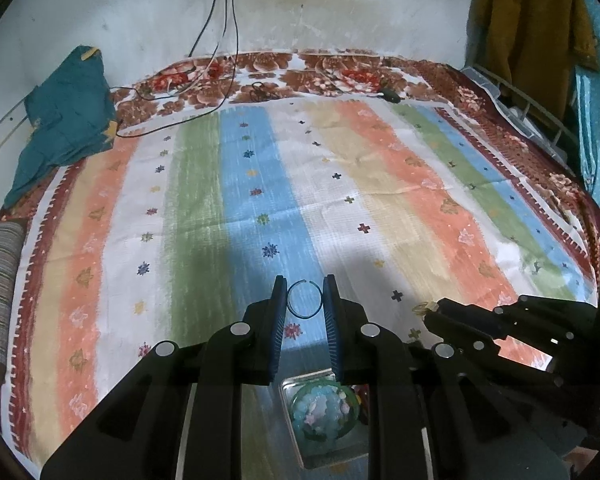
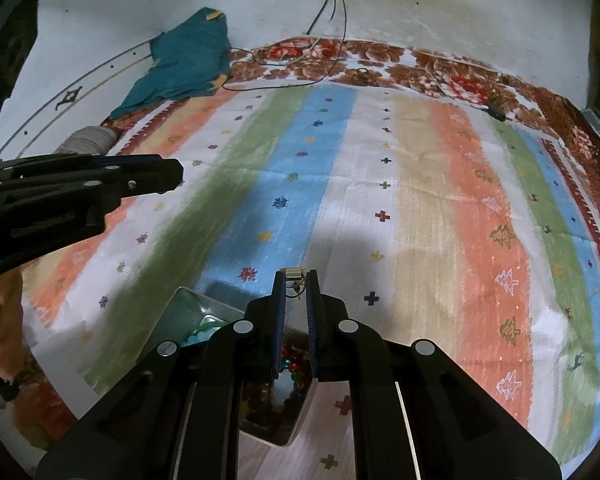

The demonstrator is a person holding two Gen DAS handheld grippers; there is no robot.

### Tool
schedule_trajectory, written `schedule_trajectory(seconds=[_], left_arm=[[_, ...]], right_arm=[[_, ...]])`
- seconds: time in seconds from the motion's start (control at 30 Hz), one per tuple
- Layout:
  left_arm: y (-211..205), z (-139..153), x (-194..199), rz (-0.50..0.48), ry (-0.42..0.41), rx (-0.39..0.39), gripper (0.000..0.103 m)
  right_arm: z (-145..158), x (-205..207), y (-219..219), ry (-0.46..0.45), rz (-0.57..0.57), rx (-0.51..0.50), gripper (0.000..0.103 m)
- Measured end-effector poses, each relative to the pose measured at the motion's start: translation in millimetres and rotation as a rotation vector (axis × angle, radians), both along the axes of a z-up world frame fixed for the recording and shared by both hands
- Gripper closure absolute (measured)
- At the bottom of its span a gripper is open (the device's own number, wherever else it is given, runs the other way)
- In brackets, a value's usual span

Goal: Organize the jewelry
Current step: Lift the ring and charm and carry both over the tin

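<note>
Pinching a thin open-ended bangle (image 1: 304,299) between its blue-padded fingers, the left tool (image 1: 304,300) sits at lower centre of its own view, closed on the ring's two sides above the striped bedspread (image 1: 340,184). Low in that view lies a metal tray (image 1: 296,420) holding a round green floral box (image 1: 325,410). The right tool (image 2: 296,280) — lower centre of its view — is nearly closed on a small pale jewelry piece (image 2: 295,276) with a dangling bit, above a tray of red and green beads (image 2: 292,364), while a teal cloth (image 2: 188,60) lies upper left.
</note>
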State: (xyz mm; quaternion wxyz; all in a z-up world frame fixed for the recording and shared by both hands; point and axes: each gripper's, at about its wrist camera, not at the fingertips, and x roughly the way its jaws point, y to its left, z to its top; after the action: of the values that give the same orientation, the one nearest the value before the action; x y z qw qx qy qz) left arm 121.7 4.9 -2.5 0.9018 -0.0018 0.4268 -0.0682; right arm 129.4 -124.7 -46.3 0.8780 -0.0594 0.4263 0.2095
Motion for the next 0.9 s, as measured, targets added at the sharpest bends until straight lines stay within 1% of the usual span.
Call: schedule_trajectory(seconds=[0.33, 0.57, 0.67, 0.9], left_arm=[[-4.1, 6.8, -27.9, -0.03, -0.024, -0.014, 0.085], [-11.6, 10.4, -47.7, -0.053, -0.039, -0.029, 0.085], [-12.7, 10.3, -52.3, -0.053, -0.039, -0.034, 0.085], [-14.3, 9.5, -57.2, -0.049, -0.034, -0.038, 0.085]], right_arm=[[2.3, -16.3, 0.8, 0.007, 0.02, 0.022, 0.092], [5.0, -24.6, 0.8, 0.032, 0.045, 0.073, 0.092], [4.6, -27.2, 1.6, 0.054, 0.062, 0.095, 0.092], [5.1, -33.7, 3.1, 0.062, 0.078, 0.106, 0.092]])
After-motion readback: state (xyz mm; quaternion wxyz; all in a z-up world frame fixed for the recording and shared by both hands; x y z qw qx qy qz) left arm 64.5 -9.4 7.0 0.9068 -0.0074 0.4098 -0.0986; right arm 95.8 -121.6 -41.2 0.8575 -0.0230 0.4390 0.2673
